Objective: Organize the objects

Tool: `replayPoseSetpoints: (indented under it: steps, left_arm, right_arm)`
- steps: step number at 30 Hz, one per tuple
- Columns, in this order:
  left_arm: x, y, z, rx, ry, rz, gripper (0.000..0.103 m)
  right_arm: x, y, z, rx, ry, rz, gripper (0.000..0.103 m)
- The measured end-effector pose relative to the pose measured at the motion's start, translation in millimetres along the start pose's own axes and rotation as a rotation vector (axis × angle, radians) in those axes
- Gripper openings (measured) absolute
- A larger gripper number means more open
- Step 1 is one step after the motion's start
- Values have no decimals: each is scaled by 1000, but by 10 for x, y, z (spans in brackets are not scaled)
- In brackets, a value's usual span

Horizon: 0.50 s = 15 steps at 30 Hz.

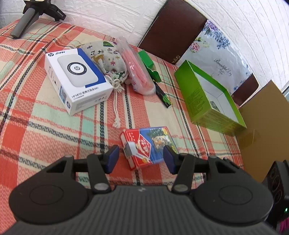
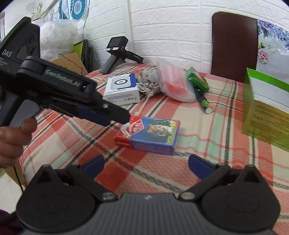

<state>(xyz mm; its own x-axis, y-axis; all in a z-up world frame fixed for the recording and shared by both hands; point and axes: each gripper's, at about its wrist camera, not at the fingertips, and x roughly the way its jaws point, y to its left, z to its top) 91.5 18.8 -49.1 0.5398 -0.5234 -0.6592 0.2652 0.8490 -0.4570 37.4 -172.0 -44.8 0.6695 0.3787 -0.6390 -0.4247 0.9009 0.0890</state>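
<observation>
A red and blue card box (image 1: 147,146) lies on the plaid tablecloth, between the open blue pads of my left gripper (image 1: 141,159), which hovers just above it. The box also shows in the right wrist view (image 2: 150,135). My right gripper (image 2: 146,165) is open and empty, a little short of the box. The left gripper's body (image 2: 59,90) reaches in from the left there. An open green box (image 1: 211,97) stands to the right, its white inside empty as far as I see.
A white HP box (image 1: 75,79), a drawstring pouch (image 1: 108,57), a pink bag (image 1: 139,72), a small green carton (image 1: 150,63) and a green pen-like tube (image 1: 162,94) lie at the back. A spare gripper (image 1: 34,12) stands far left. A chair (image 2: 234,43) is behind.
</observation>
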Motion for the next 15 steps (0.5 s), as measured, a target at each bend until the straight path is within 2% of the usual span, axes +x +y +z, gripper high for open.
replayPoseSetpoints:
  steps: [3, 7, 8, 9, 11, 12, 14, 15]
  left_arm:
    - [14, -5, 5, -9, 5, 19, 55]
    - [151, -134, 24, 11, 16, 48, 55]
    - [213, -150, 15, 17, 26, 55, 52]
    - [303, -147, -4, 24, 43, 59, 49]
    - [377, -170, -45, 58, 29, 72, 46]
    - [369, -207, -51, 68, 29, 89, 46]
    - [316, -265, -46, 84, 22, 117, 39]
    - [288, -292, -33, 88, 17, 123, 38]
  right_arm:
    - [32, -91, 50, 21, -8, 4, 103]
    - [201, -129, 89, -22, -15, -26, 102]
    - [259, -125, 105, -30, -14, -26, 101]
    - [319, -108, 118, -37, -5, -20, 93]
    - [423, -3, 111, -86, -1, -29, 86]
    - [434, 58, 103, -113, -8, -53, 86]
    - [391, 62, 95, -91, -19, -62, 77]
    - [345, 25, 96, -66, -23, -72, 63]
